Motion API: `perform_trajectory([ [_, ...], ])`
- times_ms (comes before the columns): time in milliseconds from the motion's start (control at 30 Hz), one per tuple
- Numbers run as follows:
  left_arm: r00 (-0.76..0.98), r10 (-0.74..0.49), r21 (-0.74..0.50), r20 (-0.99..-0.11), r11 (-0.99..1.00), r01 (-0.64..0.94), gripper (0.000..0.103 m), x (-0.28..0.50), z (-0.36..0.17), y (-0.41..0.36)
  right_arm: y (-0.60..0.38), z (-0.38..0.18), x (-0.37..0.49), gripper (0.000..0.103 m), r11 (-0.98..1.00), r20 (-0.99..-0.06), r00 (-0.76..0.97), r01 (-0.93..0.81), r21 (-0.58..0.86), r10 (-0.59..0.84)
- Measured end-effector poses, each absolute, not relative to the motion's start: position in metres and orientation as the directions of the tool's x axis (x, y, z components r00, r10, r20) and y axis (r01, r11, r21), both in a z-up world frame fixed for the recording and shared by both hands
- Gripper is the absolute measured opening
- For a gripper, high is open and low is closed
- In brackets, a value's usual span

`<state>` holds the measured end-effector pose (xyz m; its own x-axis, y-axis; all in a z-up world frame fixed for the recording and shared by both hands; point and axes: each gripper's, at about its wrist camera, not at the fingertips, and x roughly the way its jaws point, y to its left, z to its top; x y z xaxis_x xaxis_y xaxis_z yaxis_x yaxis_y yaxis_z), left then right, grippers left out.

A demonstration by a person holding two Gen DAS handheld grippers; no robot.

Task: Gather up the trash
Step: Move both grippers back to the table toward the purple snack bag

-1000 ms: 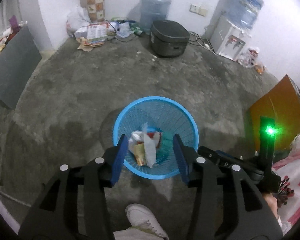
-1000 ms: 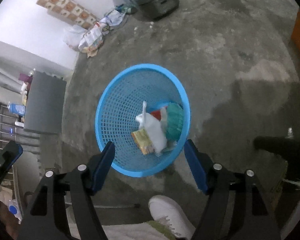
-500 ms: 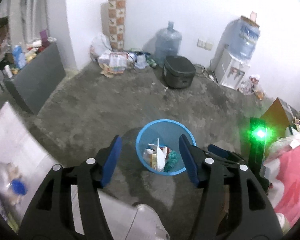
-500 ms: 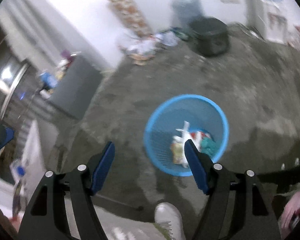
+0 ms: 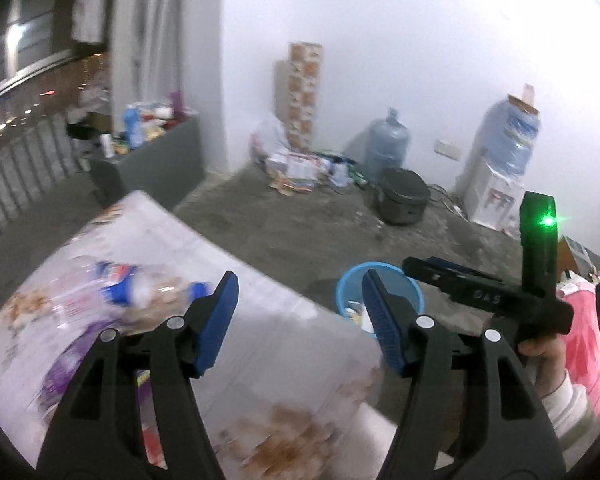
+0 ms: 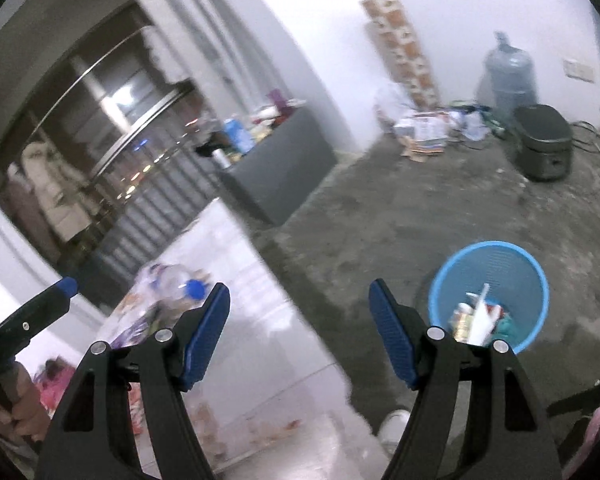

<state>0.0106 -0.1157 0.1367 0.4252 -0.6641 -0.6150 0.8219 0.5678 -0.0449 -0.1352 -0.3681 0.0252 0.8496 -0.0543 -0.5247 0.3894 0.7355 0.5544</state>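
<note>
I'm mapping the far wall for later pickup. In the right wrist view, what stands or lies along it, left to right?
Grey cabinet → tall patterned box → water jug → black cooker.

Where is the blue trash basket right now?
The blue trash basket stands on the concrete floor, lower right in the right wrist view, beyond the table's edge and nearer than the dark cooker.

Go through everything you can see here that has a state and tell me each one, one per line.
left gripper: open, jaws have just been opening, nothing between them
right gripper: open, empty
blue basket: upright on the floor, trash inside
plastic bottle: lying on the white table, cap on
rice cooker: lid shut
</note>
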Motion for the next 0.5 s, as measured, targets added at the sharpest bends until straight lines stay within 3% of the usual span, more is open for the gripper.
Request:
perform_trajectory([
  [500,0.639,-0.546,-0.107,-0.542,0.799,0.592,0.063,0.017,0.145,0.07,-0.249,0.077,-0.088,0.07,0.854,-0.514,0.847,0.163,0.494,0.136],
])
